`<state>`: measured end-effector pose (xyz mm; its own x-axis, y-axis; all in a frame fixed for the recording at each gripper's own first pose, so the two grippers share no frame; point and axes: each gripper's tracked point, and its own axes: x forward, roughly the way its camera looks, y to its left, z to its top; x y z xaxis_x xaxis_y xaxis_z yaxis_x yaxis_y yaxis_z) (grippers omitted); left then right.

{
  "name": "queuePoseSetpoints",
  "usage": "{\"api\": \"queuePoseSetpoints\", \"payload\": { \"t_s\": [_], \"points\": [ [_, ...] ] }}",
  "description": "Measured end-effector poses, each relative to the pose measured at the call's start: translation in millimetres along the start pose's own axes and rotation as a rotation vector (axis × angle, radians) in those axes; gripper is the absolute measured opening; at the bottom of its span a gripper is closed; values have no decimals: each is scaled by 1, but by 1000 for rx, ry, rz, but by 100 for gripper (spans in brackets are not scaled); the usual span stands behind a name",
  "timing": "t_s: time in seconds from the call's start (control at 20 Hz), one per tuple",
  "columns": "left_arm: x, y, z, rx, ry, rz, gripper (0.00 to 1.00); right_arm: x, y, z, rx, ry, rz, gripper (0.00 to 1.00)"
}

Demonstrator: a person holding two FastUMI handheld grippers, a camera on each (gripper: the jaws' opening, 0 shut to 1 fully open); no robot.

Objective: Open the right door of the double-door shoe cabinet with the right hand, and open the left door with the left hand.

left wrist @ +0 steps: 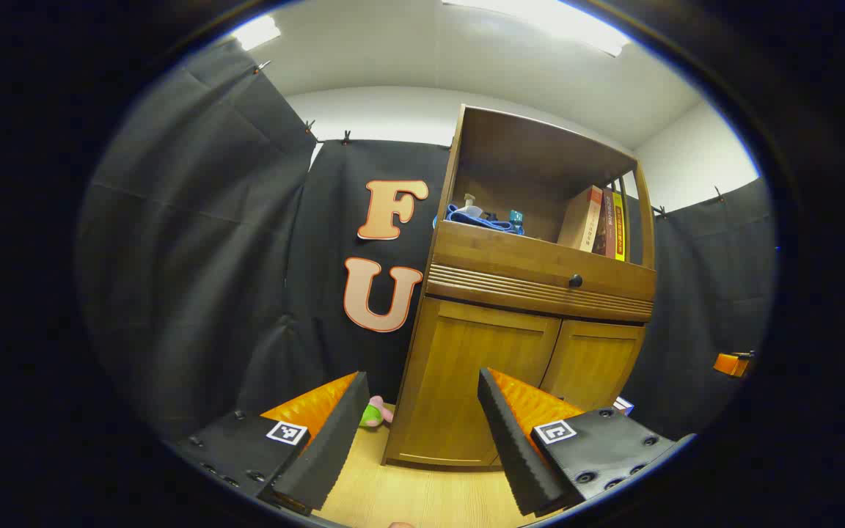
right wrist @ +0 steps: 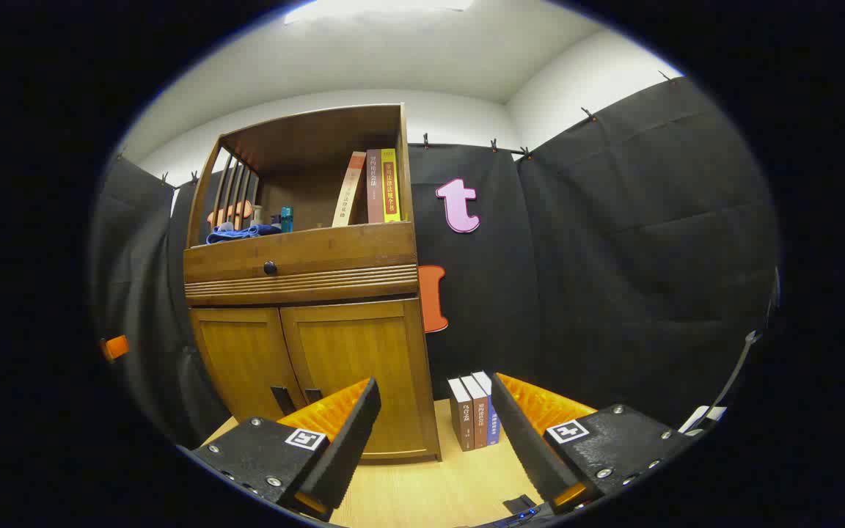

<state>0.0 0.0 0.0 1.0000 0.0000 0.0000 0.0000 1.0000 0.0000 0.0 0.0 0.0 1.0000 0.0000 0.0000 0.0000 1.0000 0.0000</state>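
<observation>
Left gripper (left wrist: 422,440) fingers spread wide, empty, right gripper (right wrist: 433,444) likewise, shoe cabinet (right wrist: 305,293) closed.

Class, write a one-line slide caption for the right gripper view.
Open right gripper faces the shoe cabinet, both doors shut.

both views low, facing cabinet (left wrist: 532,293)
</observation>
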Motion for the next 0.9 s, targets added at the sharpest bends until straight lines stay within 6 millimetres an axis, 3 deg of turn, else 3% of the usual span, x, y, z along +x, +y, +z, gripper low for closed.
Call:
{"api": "queuePoseSetpoints", "payload": {
  "t_s": [0.05,0.1,0.15,0.35,0.55,0.9],
  "points": [
    [-3,-6,4,6,-9,4,96,2,-3,1,-3,-2,1,100],
    [-4,-11,8,14,-16,3,94,2,-9,2,-3,-2,0,94],
    [-6,-15,12,24,-19,0,99,4,-12,2,1,4,0,94],
    [3,-32,28,44,-43,-23,95,1,-23,3,-2,-1,-28,97],
    [7,-35,30,62,-44,-31,95,5,-26,5,-22,-6,-52,94],
    [17,-24,20,40,-23,-32,96,5,-11,7,-74,-15,-52,94]
  ]
}}
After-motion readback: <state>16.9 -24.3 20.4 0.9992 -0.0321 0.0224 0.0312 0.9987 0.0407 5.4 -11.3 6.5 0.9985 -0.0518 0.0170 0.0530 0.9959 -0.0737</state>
